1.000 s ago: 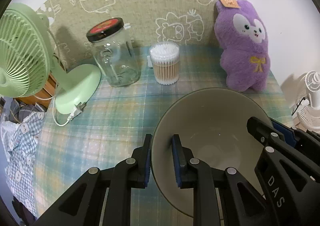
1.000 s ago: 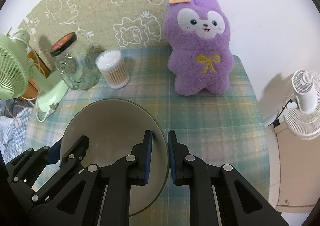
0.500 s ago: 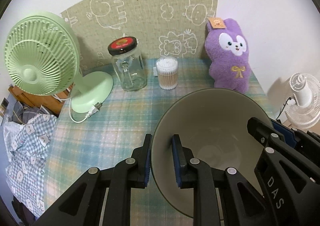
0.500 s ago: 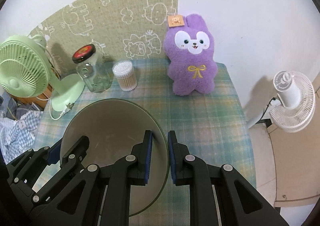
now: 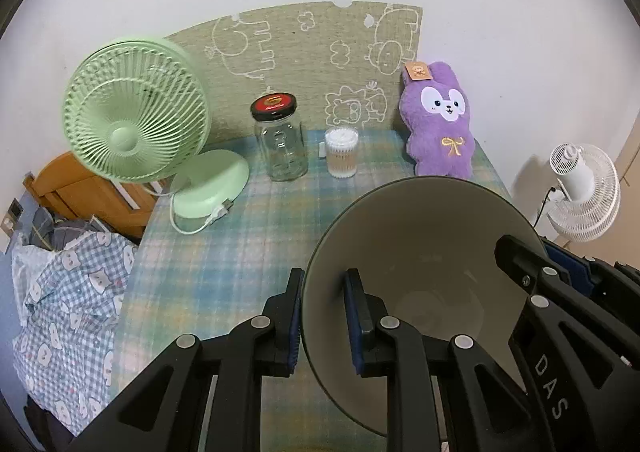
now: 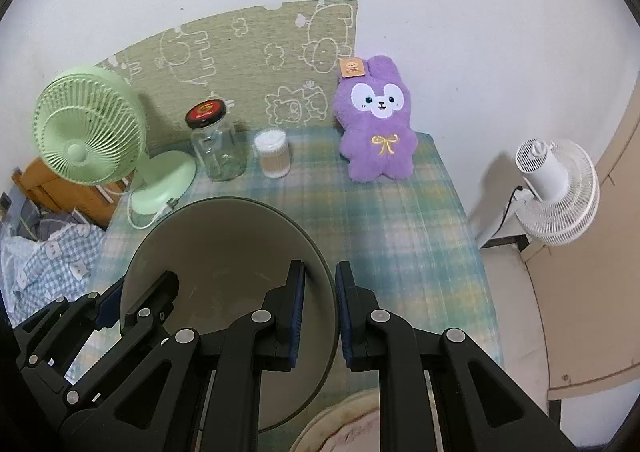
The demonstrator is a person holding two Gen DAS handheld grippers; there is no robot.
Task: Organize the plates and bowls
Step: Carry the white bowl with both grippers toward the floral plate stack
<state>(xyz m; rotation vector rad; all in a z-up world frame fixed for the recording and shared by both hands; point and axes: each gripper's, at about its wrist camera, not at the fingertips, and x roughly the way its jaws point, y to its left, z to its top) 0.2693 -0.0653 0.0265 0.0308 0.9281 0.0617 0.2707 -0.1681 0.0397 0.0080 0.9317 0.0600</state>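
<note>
Nearest to us, our left tongs [image 5: 320,316] pinch the left side of the bowl [image 5: 432,252], one finger outside the wall and one inside, the jaws narrow and clamped on the rim. Our right tongs [image 6: 320,312] do the same on the opposite side of the bowl [image 6: 224,260], again with the wall caught between the blue pads. Both tongs slant steeply downward and forward, side by side, so the bowl hangs between them above the table [image 5: 240,252], clear of its plaid cloth. The bowl is grey-green outside and pale inside; its mouth tips up and toward us, its round rim tilted with the far edge higher. In the right wrist view, the edge of a pale patterned dish [image 6: 340,424] peeks in at the bottom, just below the bowl.

Farther off, along the back of the table, we see a green fan [image 5: 136,120] at the left, a glass jar with a dark lid [image 5: 282,140], a tub of cotton swabs [image 5: 341,152] just beside it, and a purple plush rabbit [image 5: 440,124] leaning at the wall. A white fan [image 6: 556,188] stands off the table to the right.
</note>
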